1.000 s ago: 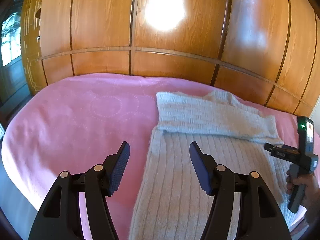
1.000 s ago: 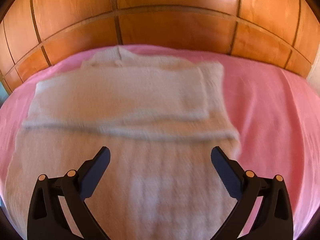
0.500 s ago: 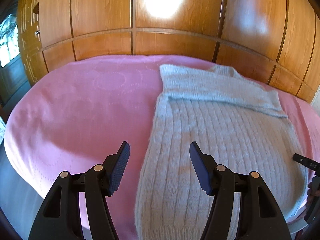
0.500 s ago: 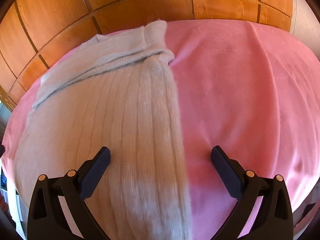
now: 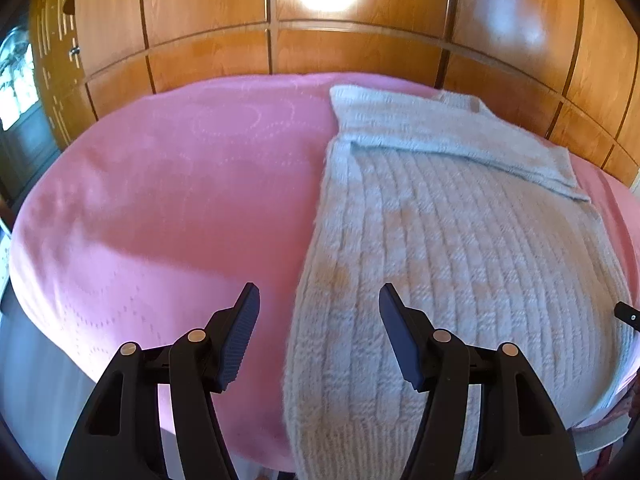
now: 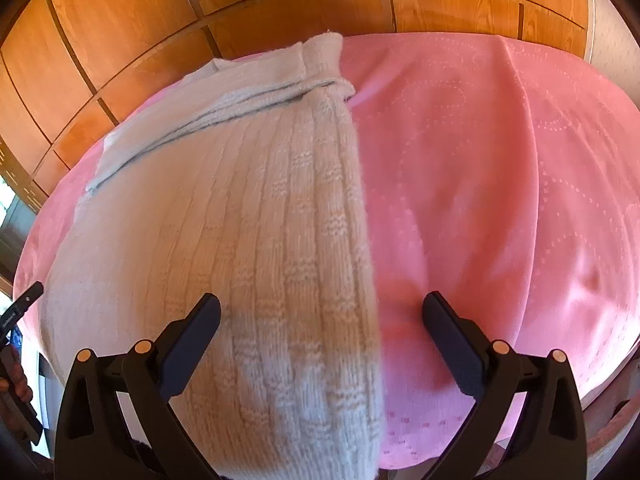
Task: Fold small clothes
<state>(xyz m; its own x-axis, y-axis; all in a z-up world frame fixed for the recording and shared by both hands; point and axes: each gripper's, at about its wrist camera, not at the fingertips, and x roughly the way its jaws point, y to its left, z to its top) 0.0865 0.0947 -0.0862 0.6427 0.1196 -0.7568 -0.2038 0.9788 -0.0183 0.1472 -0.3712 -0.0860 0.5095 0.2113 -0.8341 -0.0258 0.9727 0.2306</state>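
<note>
A pale knitted sweater (image 5: 460,248) is laid flat on the pink blanket (image 5: 180,200), and the left gripper (image 5: 319,328) and right gripper (image 6: 320,336) are held wide open above its near corners, empty.

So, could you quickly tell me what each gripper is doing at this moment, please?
Left gripper: open, holding nothing, above the left edge of the sweater.
Right gripper: open, holding nothing, above the sweater's right edge.
</note>
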